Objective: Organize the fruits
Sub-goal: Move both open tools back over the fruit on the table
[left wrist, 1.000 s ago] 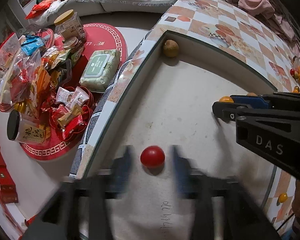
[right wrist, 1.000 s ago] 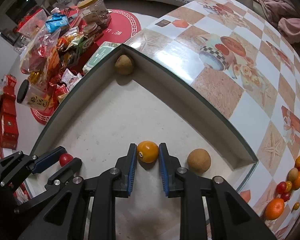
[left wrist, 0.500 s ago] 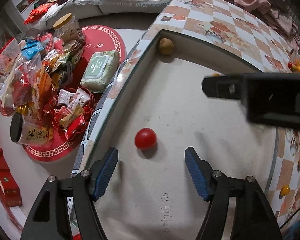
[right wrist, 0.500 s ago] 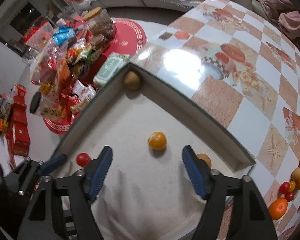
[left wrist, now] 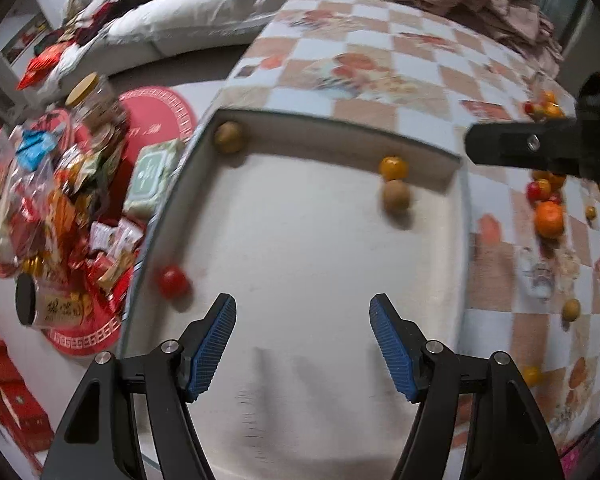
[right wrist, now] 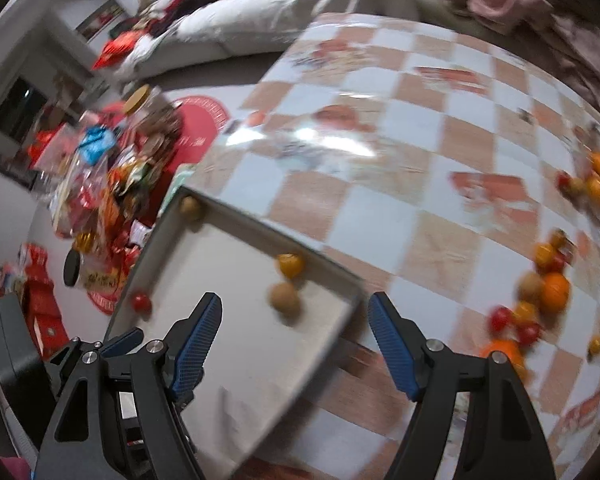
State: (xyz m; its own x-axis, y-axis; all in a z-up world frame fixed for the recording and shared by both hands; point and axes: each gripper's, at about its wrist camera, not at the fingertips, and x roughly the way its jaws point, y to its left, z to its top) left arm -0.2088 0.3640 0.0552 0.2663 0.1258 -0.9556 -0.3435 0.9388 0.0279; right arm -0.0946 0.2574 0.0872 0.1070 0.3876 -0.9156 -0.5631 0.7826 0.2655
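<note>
Both handheld grippers hang with their ribbed blue pads spread wide and nothing between them above a shallow grey rectangular tray [left wrist: 428, 148] on a table covered in glossy orange-and-white checked oilcloth [right wrist: 380, 216]. The left gripper [left wrist: 303, 340] faces the tray's pale, matte floor; the right gripper [right wrist: 294, 340] hovers over the tray's near corner.

Four fruits sit inside the tray, apparently sorted there: a smooth red cherry tomato [left wrist: 173, 281] against the left wall, a dull brown round fruit [left wrist: 228, 137] in the far-left corner, and a shiny small orange citrus [left wrist: 393, 168] against the far wall, touching a second brown round fruit [left wrist: 396, 196].

To the tray's right, a loose heap of mixed fruits [right wrist: 544, 292] on the oilcloth likely awaits collection.
</note>
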